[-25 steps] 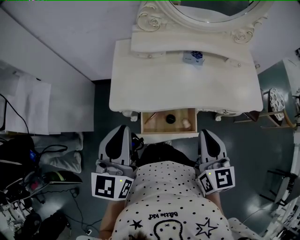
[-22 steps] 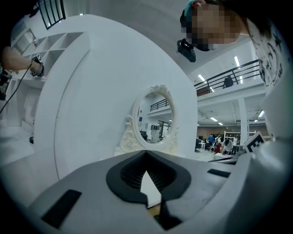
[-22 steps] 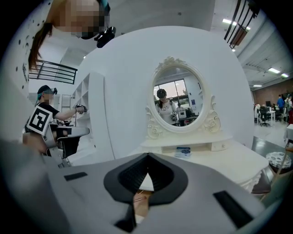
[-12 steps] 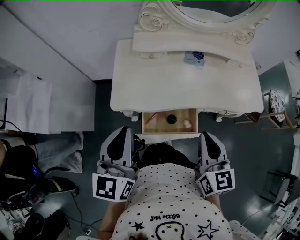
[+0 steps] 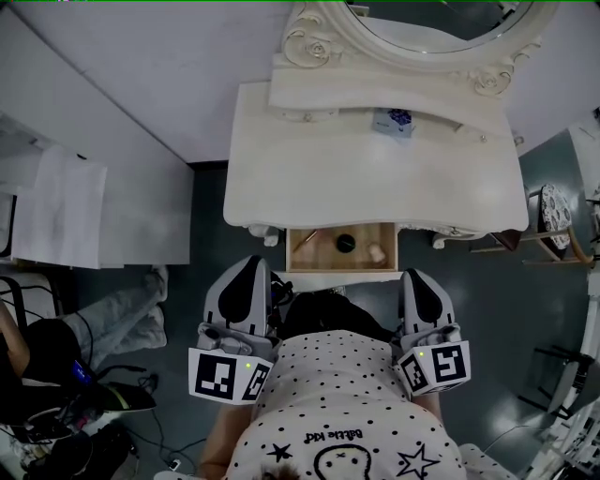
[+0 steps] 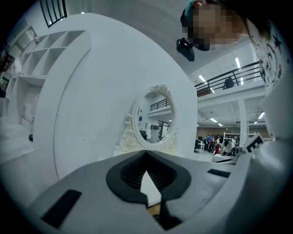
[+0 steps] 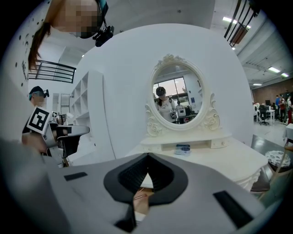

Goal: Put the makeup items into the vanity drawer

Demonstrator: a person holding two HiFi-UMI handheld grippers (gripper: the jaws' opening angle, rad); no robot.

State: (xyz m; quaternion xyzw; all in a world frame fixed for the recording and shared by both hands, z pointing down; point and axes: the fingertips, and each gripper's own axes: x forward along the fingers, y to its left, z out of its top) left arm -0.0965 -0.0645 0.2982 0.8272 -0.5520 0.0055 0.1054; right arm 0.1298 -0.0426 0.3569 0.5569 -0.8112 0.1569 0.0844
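Observation:
The cream vanity has its small wooden drawer pulled open. Inside lie a thin pencil-like stick at the left, a round black item in the middle and a pale pink item at the right. A small blue-and-white box rests on the vanity top under the mirror. My left gripper and right gripper hang close to my body, either side of the drawer front and short of it. Both are shut with nothing between the jaws, as the left gripper and right gripper show in their own views.
A stool stands to the right of the vanity. Cables and gear clutter the floor at lower left, beside another person's legs. A white wall panel runs along the left.
Both grippers stay where they were. The head view has drifted a little, so the vanity and drawer sit slightly lower in the picture.

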